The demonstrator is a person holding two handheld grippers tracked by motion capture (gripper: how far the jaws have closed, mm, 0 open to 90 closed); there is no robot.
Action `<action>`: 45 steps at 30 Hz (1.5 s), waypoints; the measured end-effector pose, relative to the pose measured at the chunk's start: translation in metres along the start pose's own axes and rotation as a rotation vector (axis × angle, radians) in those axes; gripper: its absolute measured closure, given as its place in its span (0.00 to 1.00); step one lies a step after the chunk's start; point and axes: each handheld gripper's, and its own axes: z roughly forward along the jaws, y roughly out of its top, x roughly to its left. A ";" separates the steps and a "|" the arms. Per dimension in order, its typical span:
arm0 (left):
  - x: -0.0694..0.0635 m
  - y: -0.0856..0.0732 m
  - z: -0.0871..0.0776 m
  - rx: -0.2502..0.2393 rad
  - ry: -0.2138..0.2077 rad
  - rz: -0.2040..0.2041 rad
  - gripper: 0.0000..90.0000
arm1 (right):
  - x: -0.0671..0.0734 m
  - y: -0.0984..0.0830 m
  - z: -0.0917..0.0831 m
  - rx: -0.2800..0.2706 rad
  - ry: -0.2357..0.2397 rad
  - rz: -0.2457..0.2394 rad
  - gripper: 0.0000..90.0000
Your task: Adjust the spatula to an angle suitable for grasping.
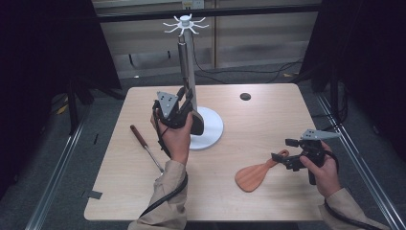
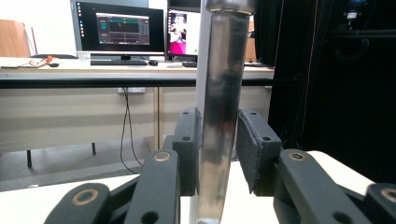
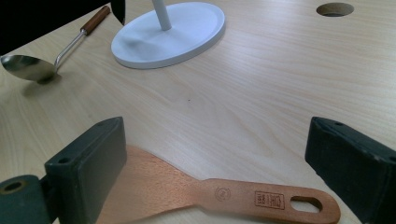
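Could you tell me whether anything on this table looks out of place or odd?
Nothing looks damaged or spilled. The wooden spatula and ladle lie flat on the table rather than hanging from the rack, whose hooks are bare.

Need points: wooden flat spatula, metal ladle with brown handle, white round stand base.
wooden flat spatula (image 3: 243, 198), right gripper view, on its handle.
metal ladle with brown handle (image 3: 28, 66), right gripper view, on its bowl.
white round stand base (image 1: 213, 127), high view, on its bare right side.
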 end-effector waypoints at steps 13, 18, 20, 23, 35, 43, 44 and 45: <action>-0.001 0.015 -0.013 -0.098 -0.012 0.000 0.71 | 0.001 0.000 0.001 -0.001 0.004 0.002 0.06; -0.004 0.036 -0.020 -0.193 -0.040 0.018 0.78 | 0.001 -0.001 0.001 0.006 0.002 0.003 0.06; -0.005 0.043 -0.022 -0.213 -0.043 0.025 0.86 | 0.001 -0.001 0.001 0.005 0.004 0.000 0.06; -0.006 0.052 -0.023 -0.237 -0.056 0.017 0.95 | 0.001 0.000 0.001 0.004 0.006 -0.003 0.06; -0.015 0.083 -0.015 -0.296 -0.083 0.020 1.00 | 0.000 0.000 0.000 -0.002 0.006 0.000 0.06; -0.018 0.099 -0.006 -0.318 -0.100 0.031 1.00 | 0.000 0.000 0.000 -0.009 0.008 0.008 0.06; -0.019 0.101 -0.005 -0.320 -0.097 0.033 1.00 | 0.000 0.000 0.000 -0.009 0.008 0.008 0.06; -0.019 0.103 -0.004 -0.323 -0.097 0.034 1.00 | 0.000 0.000 0.000 -0.009 0.009 0.008 0.06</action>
